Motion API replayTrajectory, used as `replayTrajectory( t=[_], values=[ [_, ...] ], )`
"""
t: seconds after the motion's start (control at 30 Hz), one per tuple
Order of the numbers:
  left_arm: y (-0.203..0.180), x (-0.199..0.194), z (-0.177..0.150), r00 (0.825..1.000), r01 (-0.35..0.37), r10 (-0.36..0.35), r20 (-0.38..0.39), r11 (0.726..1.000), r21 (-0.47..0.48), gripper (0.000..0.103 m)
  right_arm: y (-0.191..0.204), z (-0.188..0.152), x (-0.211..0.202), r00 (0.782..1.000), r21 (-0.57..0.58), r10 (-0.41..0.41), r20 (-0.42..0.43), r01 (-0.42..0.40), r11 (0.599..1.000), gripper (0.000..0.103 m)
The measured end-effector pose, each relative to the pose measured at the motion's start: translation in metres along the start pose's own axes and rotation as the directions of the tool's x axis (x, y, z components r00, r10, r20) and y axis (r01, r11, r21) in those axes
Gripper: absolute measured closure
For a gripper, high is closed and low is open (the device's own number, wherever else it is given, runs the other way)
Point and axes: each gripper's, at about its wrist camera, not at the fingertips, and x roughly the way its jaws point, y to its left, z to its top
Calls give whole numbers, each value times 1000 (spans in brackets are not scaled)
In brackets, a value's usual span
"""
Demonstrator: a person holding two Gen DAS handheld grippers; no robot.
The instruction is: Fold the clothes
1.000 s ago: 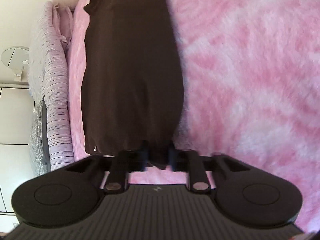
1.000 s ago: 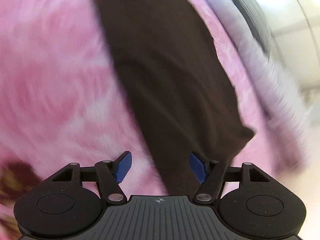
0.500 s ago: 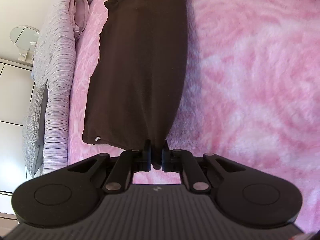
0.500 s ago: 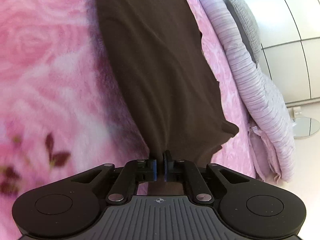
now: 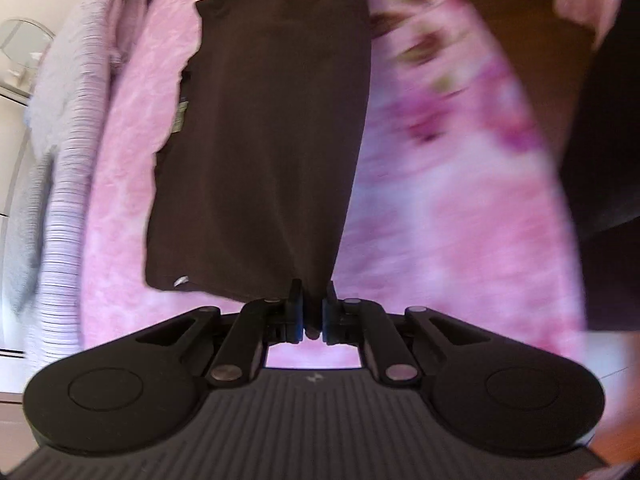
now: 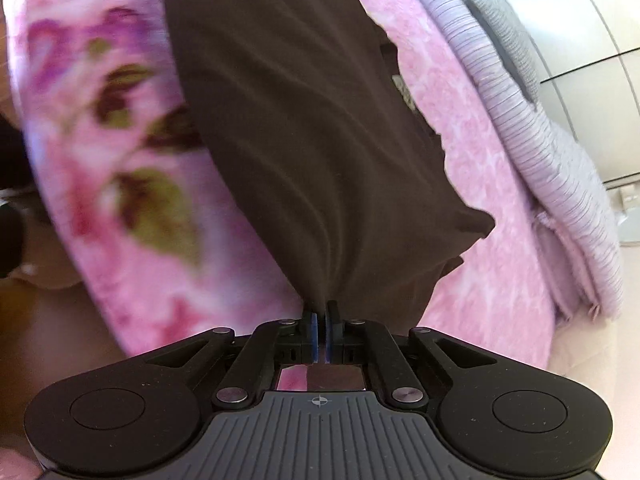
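A dark brown garment (image 5: 264,120) stretches away from me over a pink floral blanket (image 5: 460,208). My left gripper (image 5: 311,300) is shut on its near edge, the cloth pinched between the black pads. In the right wrist view the same dark brown garment (image 6: 304,132) hangs taut and wrinkled from my right gripper (image 6: 321,312), which is shut on another corner of it. A lower layer of the garment, with a small label (image 6: 404,92), shows along its right side. Both held corners are lifted off the blanket.
A striped lilac quilt (image 5: 64,184) lies bunched along the far side of the bed (image 6: 552,152), with a grey pillow (image 6: 504,36) and white wardrobe doors (image 6: 580,40) behind. Wooden floor (image 5: 532,52) shows past the blanket's edge. Something dark (image 5: 604,128) fills the right edge of the left wrist view.
The right gripper went from open around the garment's edge to shut on it. Both grippers then pulled their corners up and back across the bed, and the garment's lower layer came into sight.
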Motion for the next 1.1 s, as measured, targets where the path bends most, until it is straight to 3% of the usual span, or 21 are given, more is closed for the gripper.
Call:
replayTrajectory(
  t=[0.1,0.23,0.3,0.47,0.6,0.7,0.83,0.9,0.93,1.03,1.07,1.1],
  values=[
    [-21,-8,4,999,40,-40,-3,999,11,97,9,-8,-7,1000,4,28,-13,-28,1000,100],
    [-13,-6,-5,998,54,-53,-21,998,18,92,30,-10,-16,999,-50,-15,-45,13,999,100],
    [-7,-8,-17,999,51,-50,-23,998,41,83,41,-6,-21,997,-52,-44,-66,41,998,86],
    [24,-1,-60,1000,-21,20,5,991,132,69,67,24,-38,994,55,-57,-96,62,997,84],
    [57,34,-90,991,-110,85,99,953,283,53,80,80,-44,983,166,-125,-132,146,975,83],
    [82,68,-107,974,-179,106,200,902,394,36,83,131,-51,982,335,-90,-168,143,931,83],
    [110,111,-127,942,-238,62,330,818,524,33,88,203,-59,984,519,-55,-169,137,844,83],
    [121,121,-136,910,-282,33,413,780,559,10,91,238,-58,988,582,-25,-150,109,806,83],
    [125,125,-138,897,-297,19,442,766,570,6,94,256,-58,991,616,2,-136,83,784,83],
    [136,131,-139,868,-322,-19,497,741,589,6,101,306,-61,994,722,81,-70,-6,692,83],
    [139,133,-138,863,-328,-22,505,736,592,10,105,318,-61,994,740,91,-58,-18,673,83],
    [142,135,-137,858,-339,-19,513,730,594,28,112,329,-62,995,747,88,-56,-17,664,83]
  ],
)
